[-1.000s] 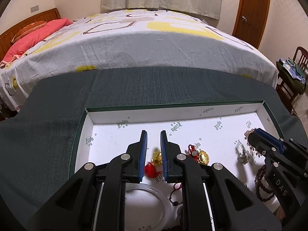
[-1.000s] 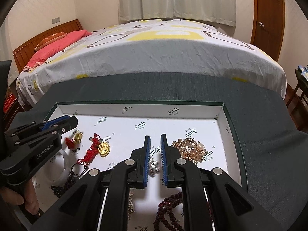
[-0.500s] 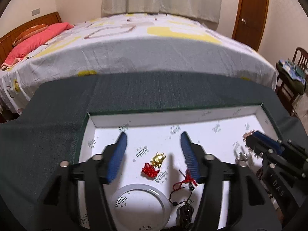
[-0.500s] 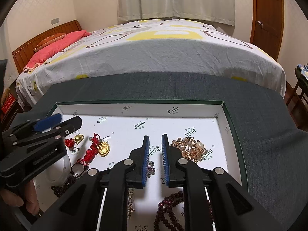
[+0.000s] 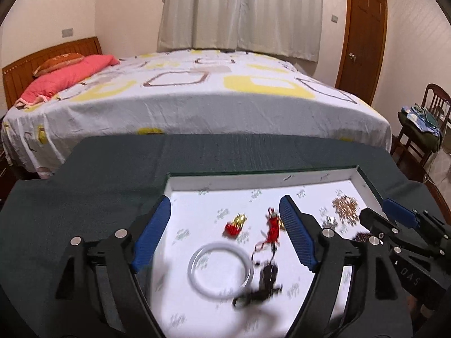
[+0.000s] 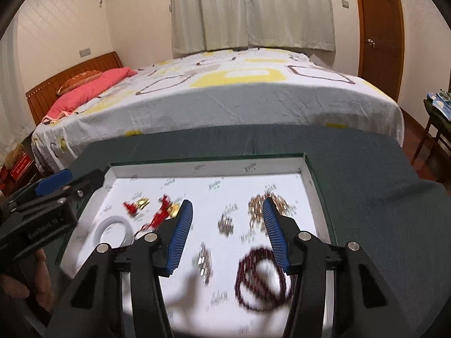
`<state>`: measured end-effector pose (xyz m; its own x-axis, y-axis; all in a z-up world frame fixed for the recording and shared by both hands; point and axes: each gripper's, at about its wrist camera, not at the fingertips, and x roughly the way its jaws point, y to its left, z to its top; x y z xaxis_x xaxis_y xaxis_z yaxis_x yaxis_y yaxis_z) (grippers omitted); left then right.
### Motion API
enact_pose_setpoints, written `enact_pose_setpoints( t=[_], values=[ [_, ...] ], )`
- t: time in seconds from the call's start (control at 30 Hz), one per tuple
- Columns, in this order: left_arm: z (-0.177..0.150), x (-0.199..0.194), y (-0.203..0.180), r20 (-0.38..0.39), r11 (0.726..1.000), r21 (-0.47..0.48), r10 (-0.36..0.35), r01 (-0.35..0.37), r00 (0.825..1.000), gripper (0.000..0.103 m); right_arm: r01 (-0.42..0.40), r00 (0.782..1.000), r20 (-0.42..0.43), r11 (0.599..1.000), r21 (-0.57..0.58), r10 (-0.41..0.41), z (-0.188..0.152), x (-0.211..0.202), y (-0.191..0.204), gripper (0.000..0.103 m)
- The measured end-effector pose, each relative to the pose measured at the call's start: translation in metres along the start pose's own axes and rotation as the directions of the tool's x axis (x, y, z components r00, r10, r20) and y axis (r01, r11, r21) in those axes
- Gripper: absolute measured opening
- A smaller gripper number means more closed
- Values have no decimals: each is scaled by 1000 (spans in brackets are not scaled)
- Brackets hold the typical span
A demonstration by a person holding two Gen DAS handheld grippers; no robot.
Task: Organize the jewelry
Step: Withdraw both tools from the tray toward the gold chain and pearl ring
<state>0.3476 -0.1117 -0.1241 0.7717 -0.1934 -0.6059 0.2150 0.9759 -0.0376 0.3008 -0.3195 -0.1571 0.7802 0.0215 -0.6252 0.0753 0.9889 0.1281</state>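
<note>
Jewelry lies loose in the white tray (image 6: 315, 197): a dark bead strand (image 6: 262, 278) just under the right gripper (image 6: 228, 231), a gold charm (image 5: 239, 221) ahead of the left gripper (image 5: 225, 233). Both are spread wide, empty. Beads look light, floppy and slippery; pinch a bunched loop.

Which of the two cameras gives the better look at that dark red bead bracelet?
The right wrist view: the dark red bead bracelet lies whole, though blurred, in the tray. In the left wrist view only a sliver shows behind the right gripper.
</note>
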Motion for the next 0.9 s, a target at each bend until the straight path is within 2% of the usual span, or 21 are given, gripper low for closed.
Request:
enact_pose_setpoints(
  t=[0.37, 0.6, 0.83, 0.9],
  values=[
    [-63, -75, 10, -7, 998, 6, 65, -65, 998, 77, -25, 999, -43, 999, -26, 24, -58, -53, 13, 51],
    [-95, -99, 21, -37, 995, -4, 100, -101, 994, 77, -35, 992, -124, 997, -64, 27, -86, -43, 25, 51],
    [-117, -102, 32, -81, 992, -13, 127, -129, 989, 77, -30, 984, -179, 997, -78, 16, -95, -25, 30, 50],
    [-120, -100, 33, -90, 992, -16, 125, -127, 988, 77, -30, 981, -194, 996, -89, 12, -97, -22, 32, 45]
  ],
)
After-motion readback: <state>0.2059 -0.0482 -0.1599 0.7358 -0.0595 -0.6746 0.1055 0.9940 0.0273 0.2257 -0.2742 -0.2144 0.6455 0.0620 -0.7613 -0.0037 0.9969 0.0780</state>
